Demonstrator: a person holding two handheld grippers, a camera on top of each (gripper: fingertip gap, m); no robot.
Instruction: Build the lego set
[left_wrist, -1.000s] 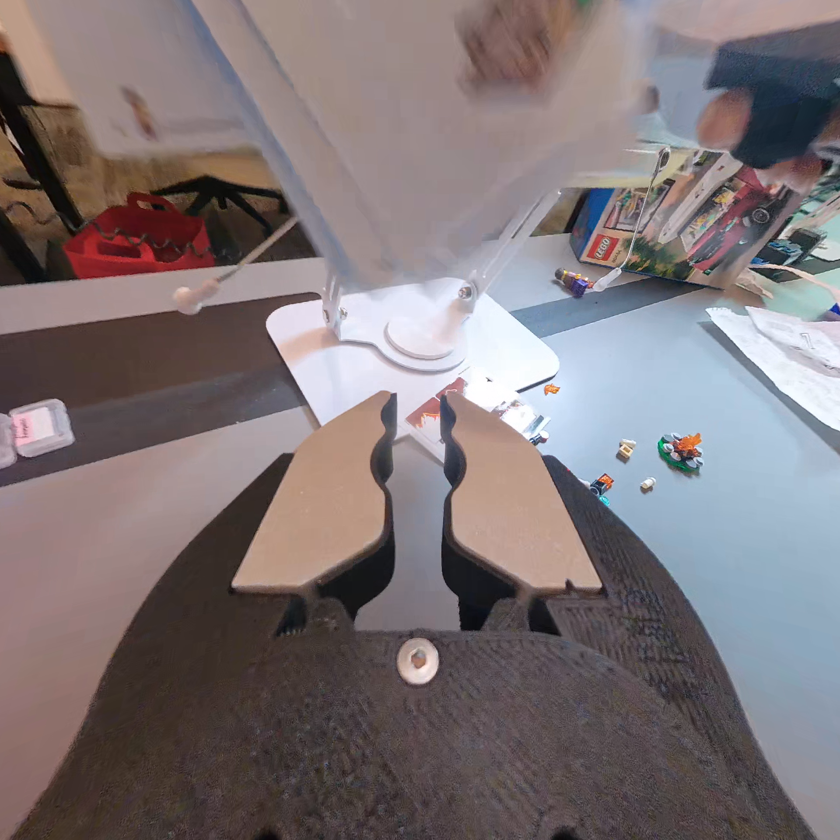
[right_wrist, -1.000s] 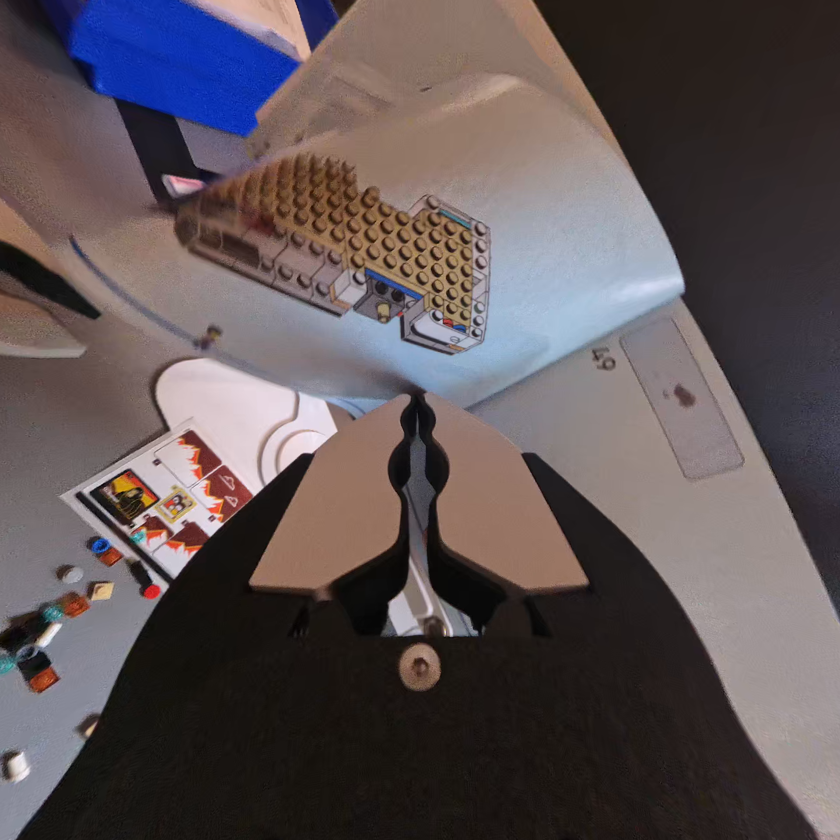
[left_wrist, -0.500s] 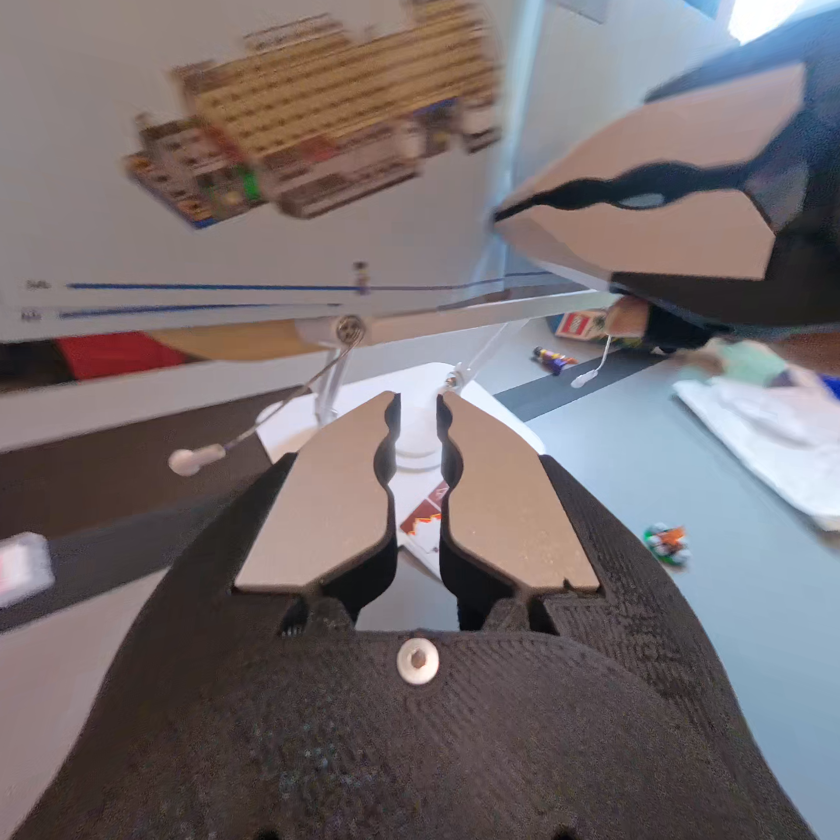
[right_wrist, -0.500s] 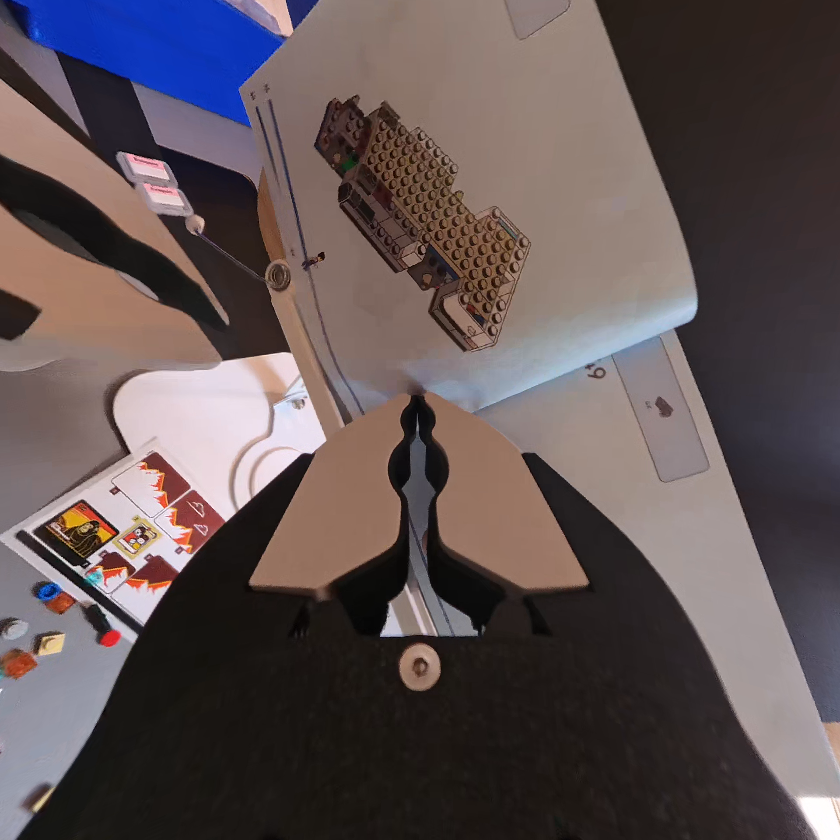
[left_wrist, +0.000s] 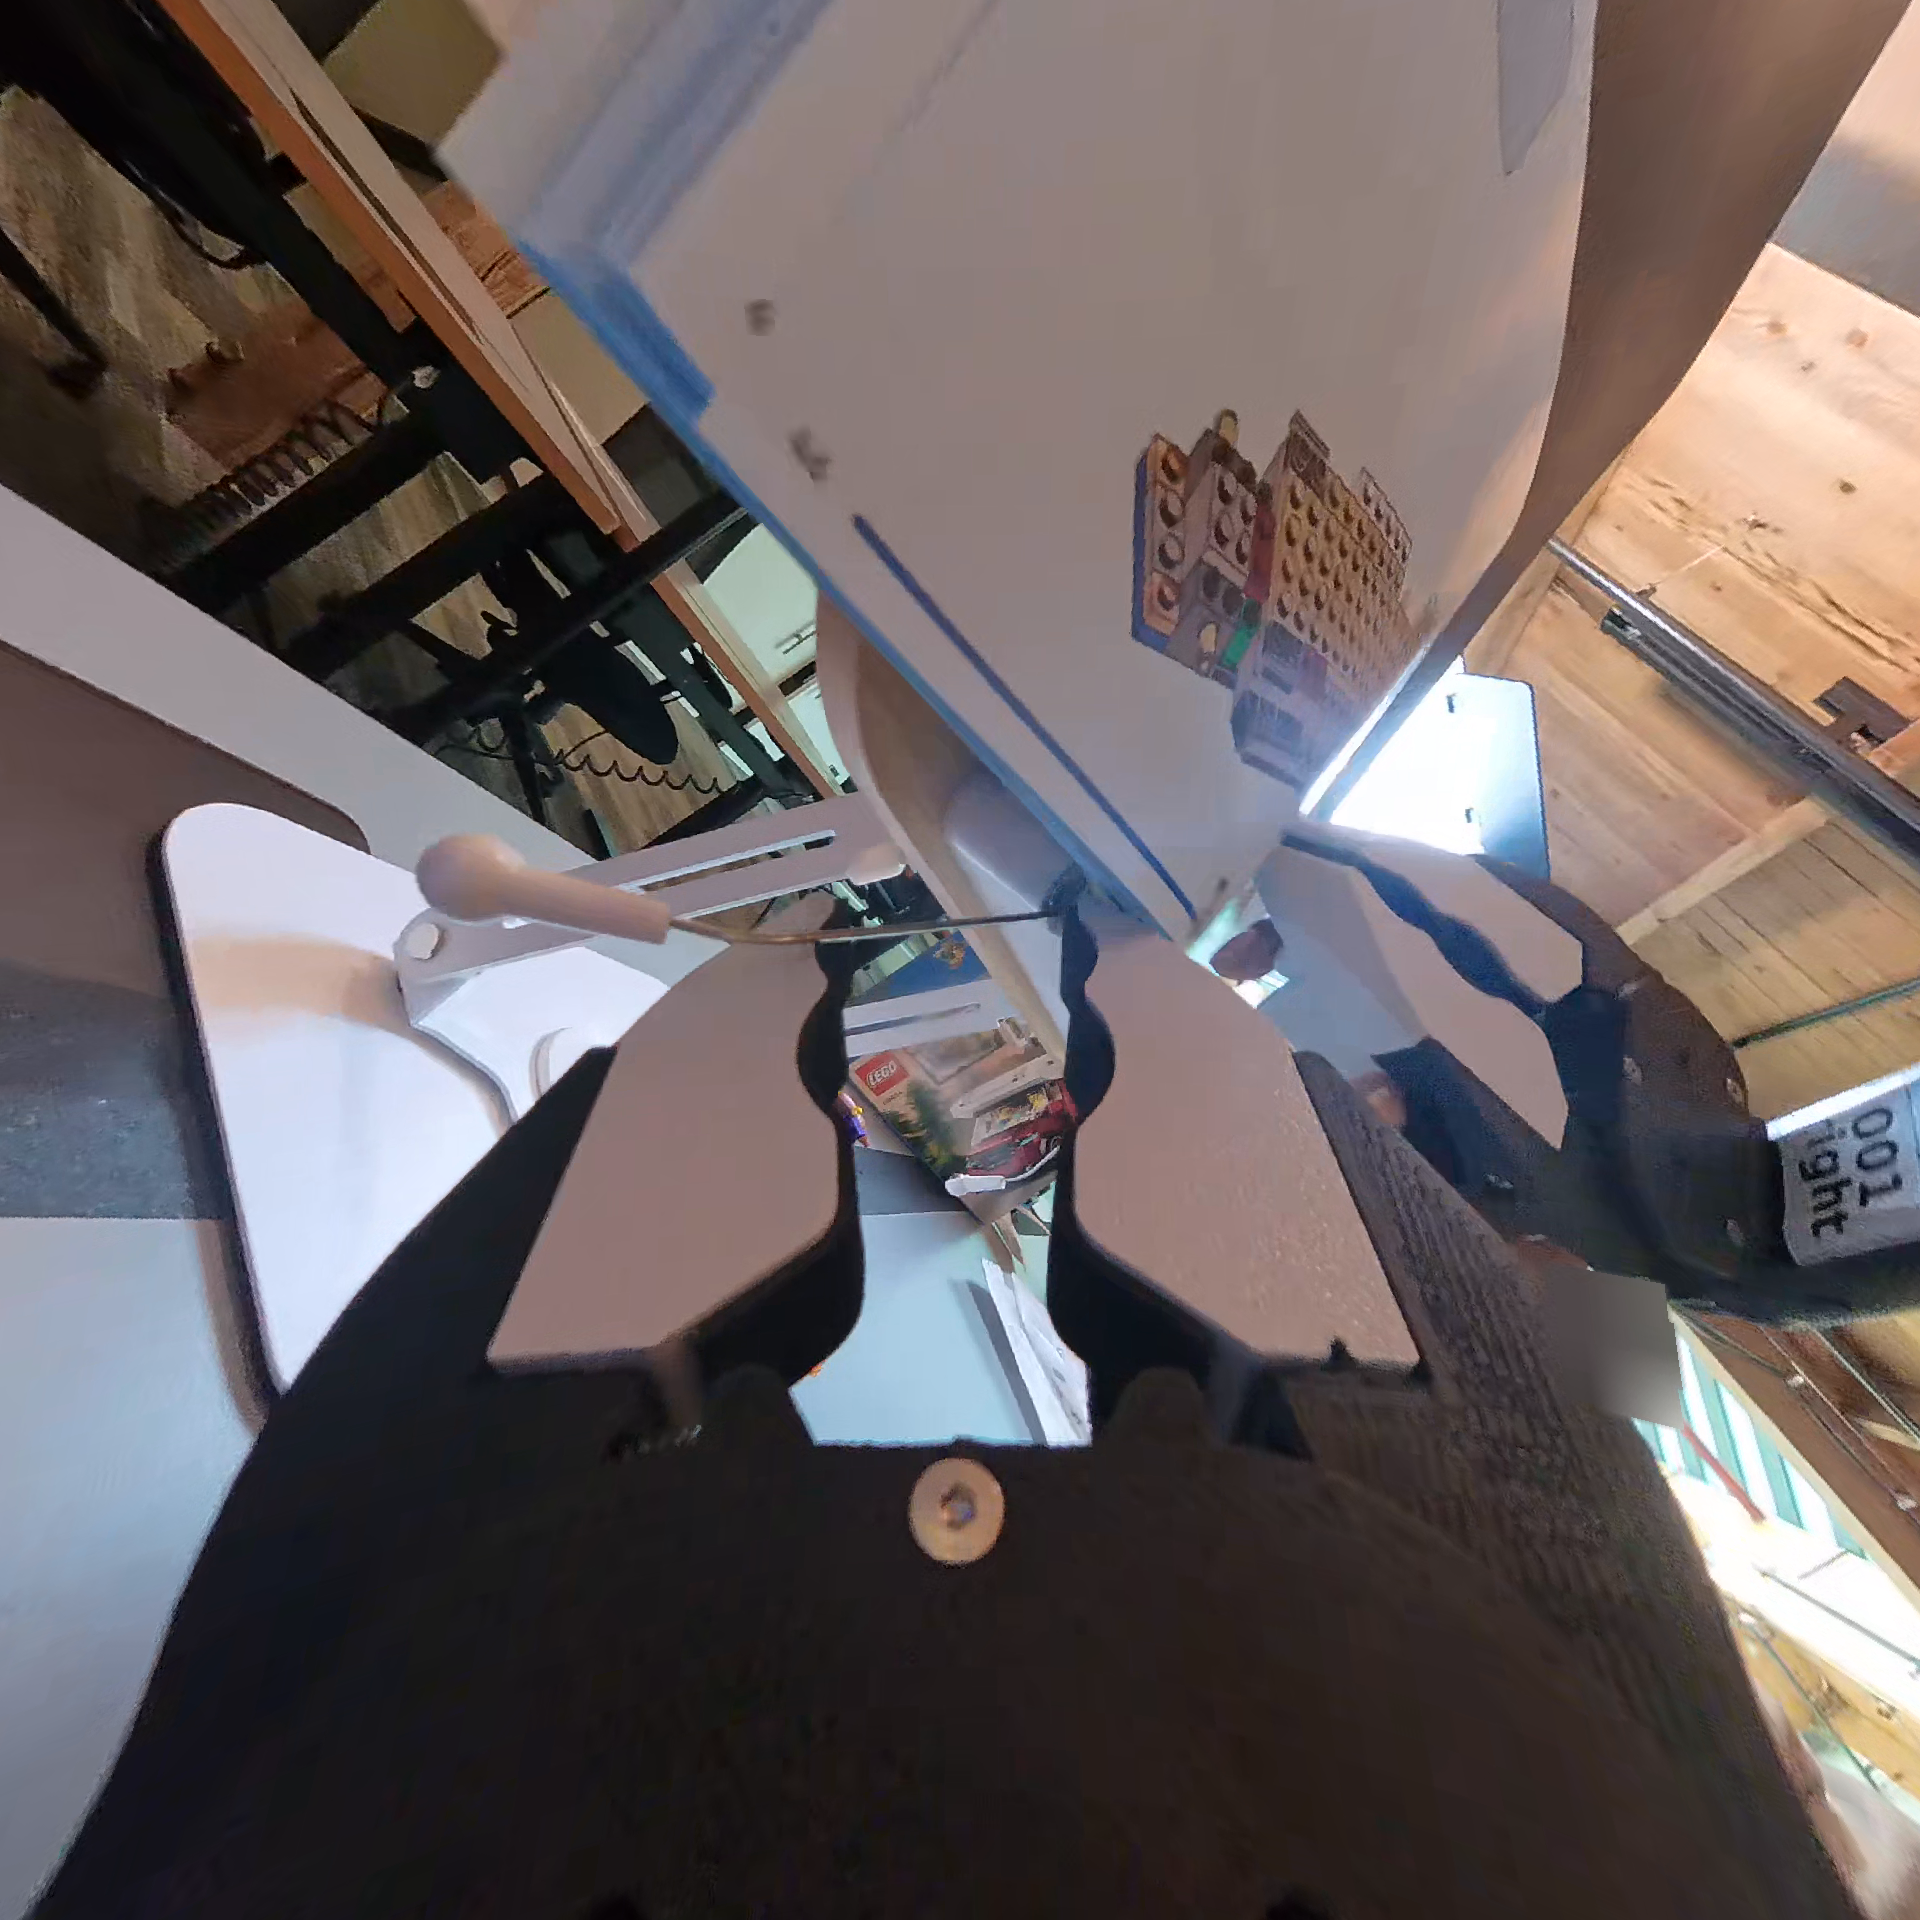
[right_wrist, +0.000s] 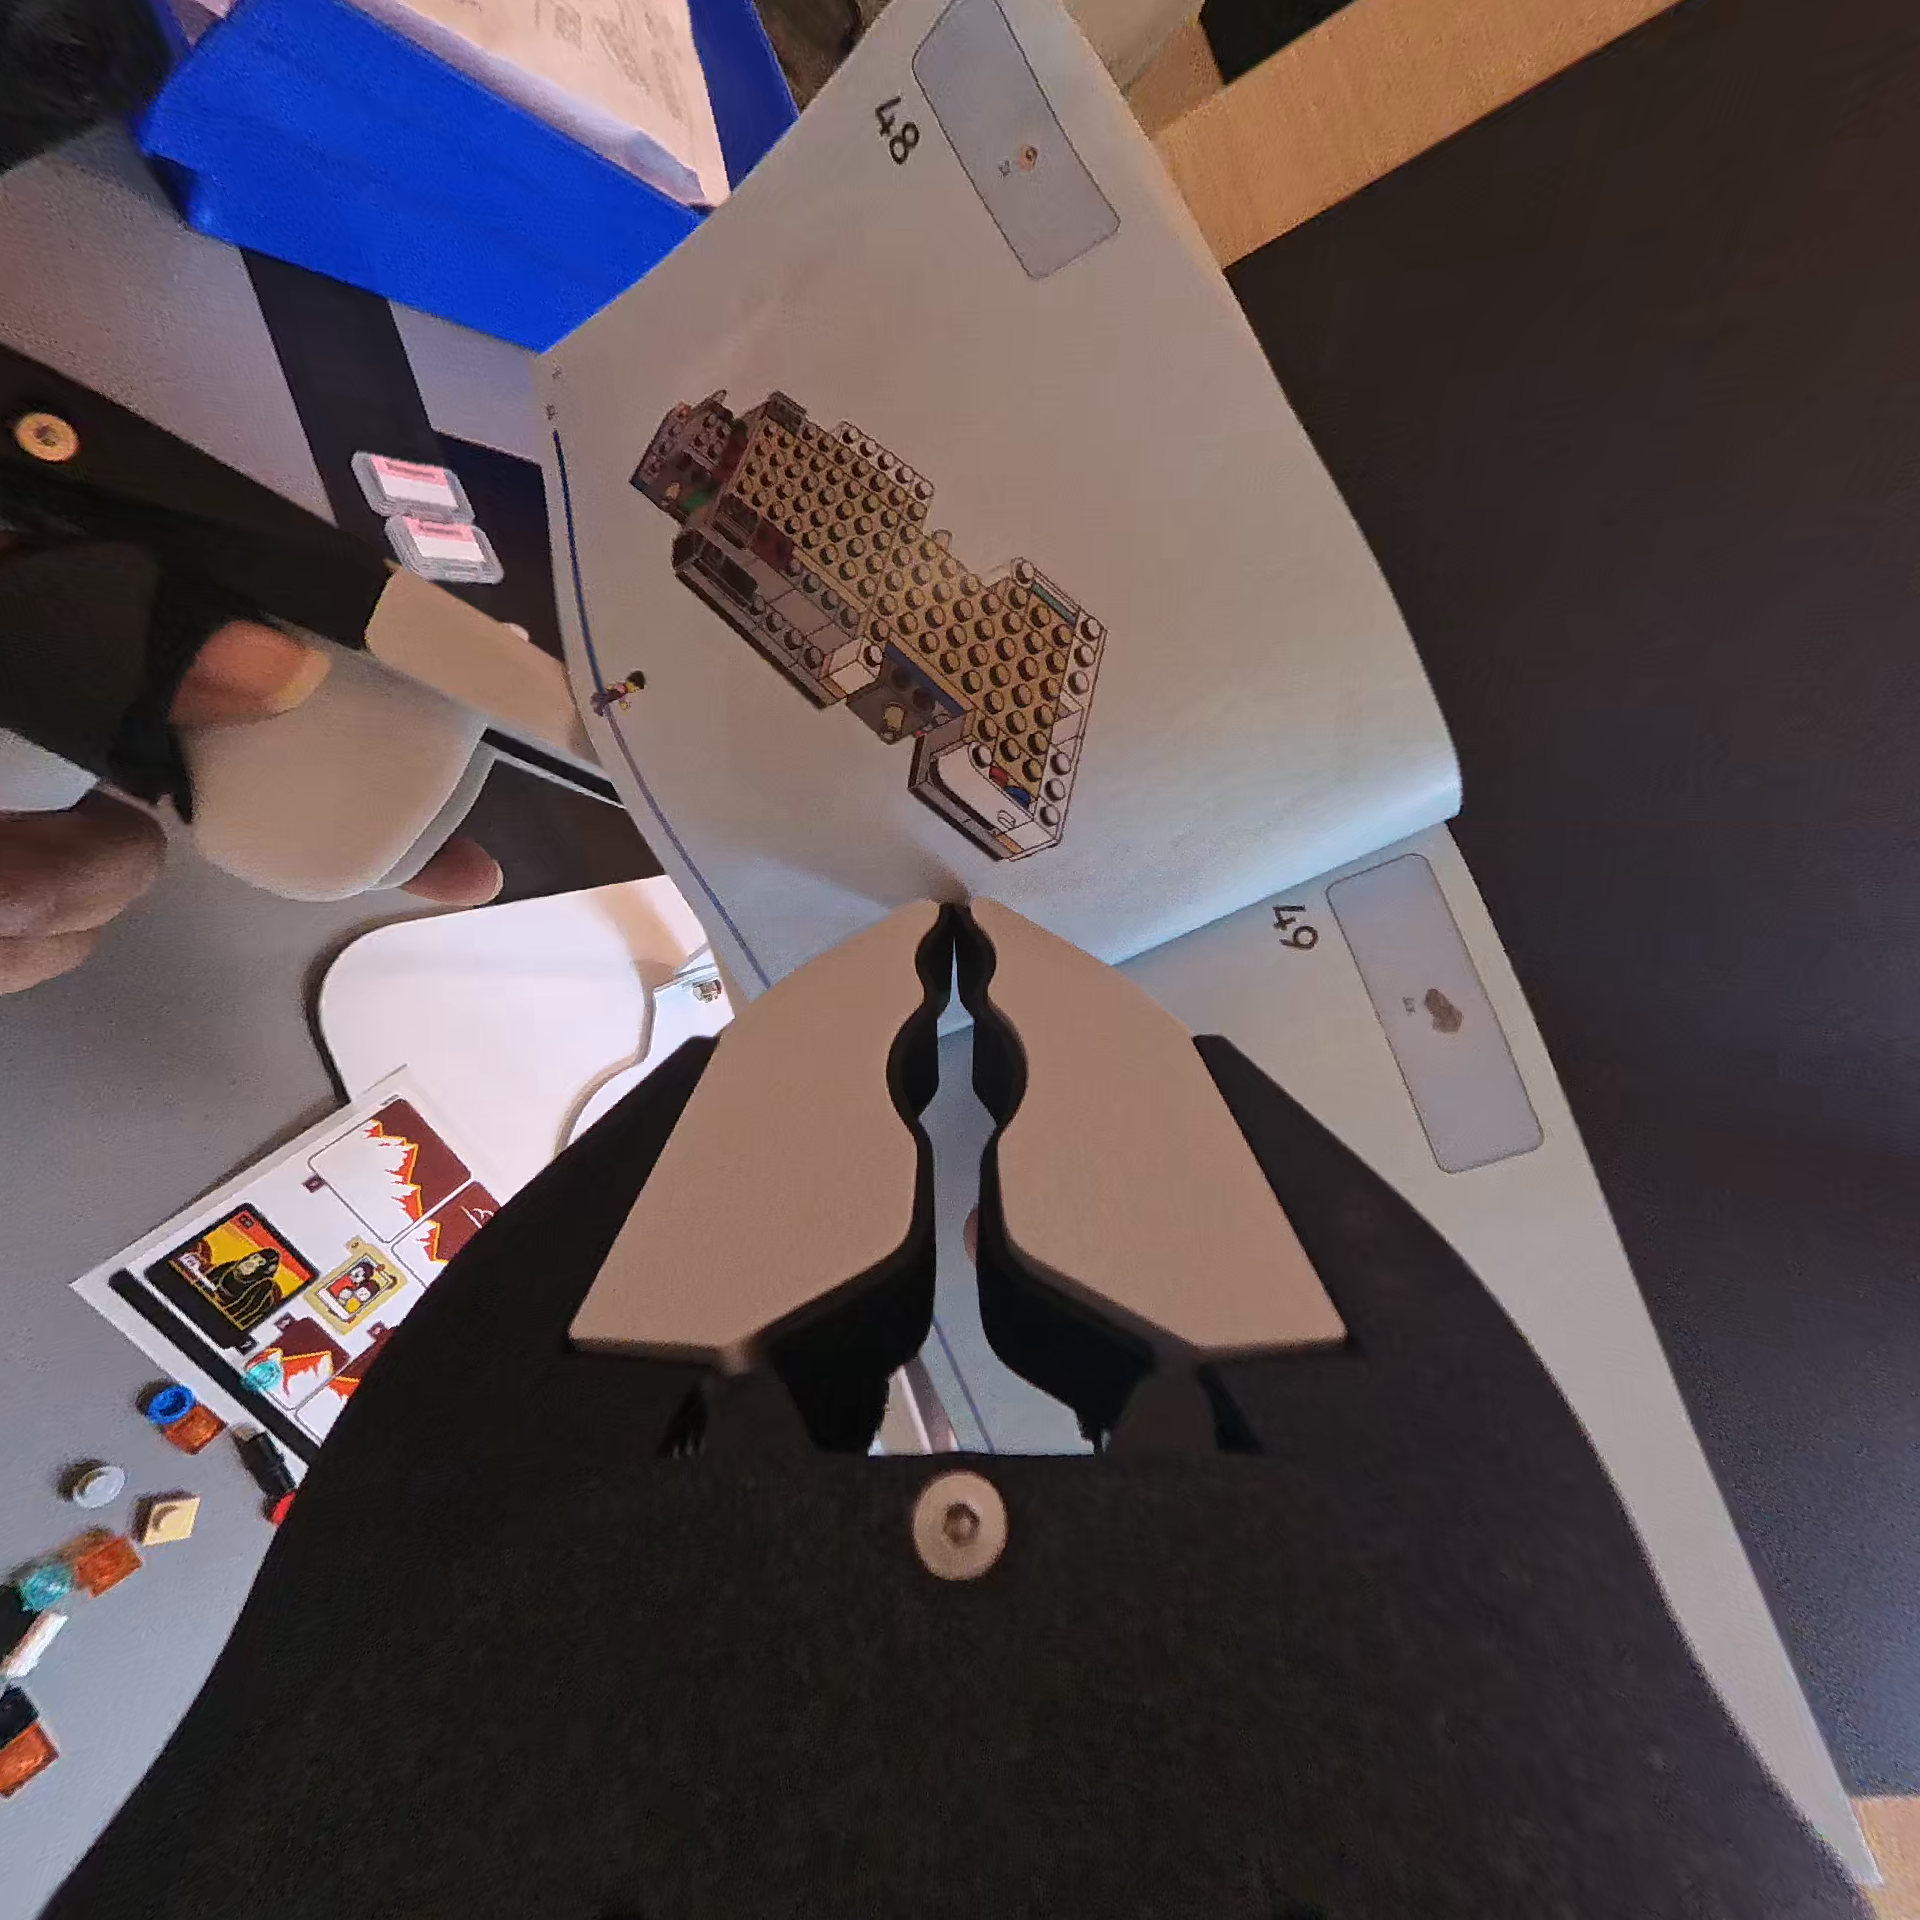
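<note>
A brick-set instruction booklet (right_wrist: 1195, 520) stands open on a white book stand (right_wrist: 499, 987). My right gripper (right_wrist: 954, 914) is shut on the bottom edge of one page and holds it curled up off the page beneath (right_wrist: 1351, 1039). In the left wrist view the same page (left_wrist: 1039, 364) hangs overhead, with the right gripper (left_wrist: 1309, 842) pinching its edge. My left gripper (left_wrist: 951, 951) is open, with nothing pressed between its pads. Its fingertips sit just under the stand's wire page holder (left_wrist: 540, 899) and the ledge (left_wrist: 904, 748). It shows at the left of the right wrist view (right_wrist: 468, 644), held by a hand (right_wrist: 312, 769).
A sticker sheet (right_wrist: 312, 1247) and several small loose bricks (right_wrist: 104, 1538) lie on the grey table beside the stand's base (left_wrist: 312, 1091). A blue box (right_wrist: 395, 177) and two small clear cases (right_wrist: 426, 520) lie farther back. A printed set box (left_wrist: 966, 1112) shows between my left fingers. Tip to tip, the grippers are about 8 cm apart.
My left gripper has tilted up and come close under the stand's ledge, and its jaws have opened wider. My right gripper has stayed shut on the page and carried it across.
</note>
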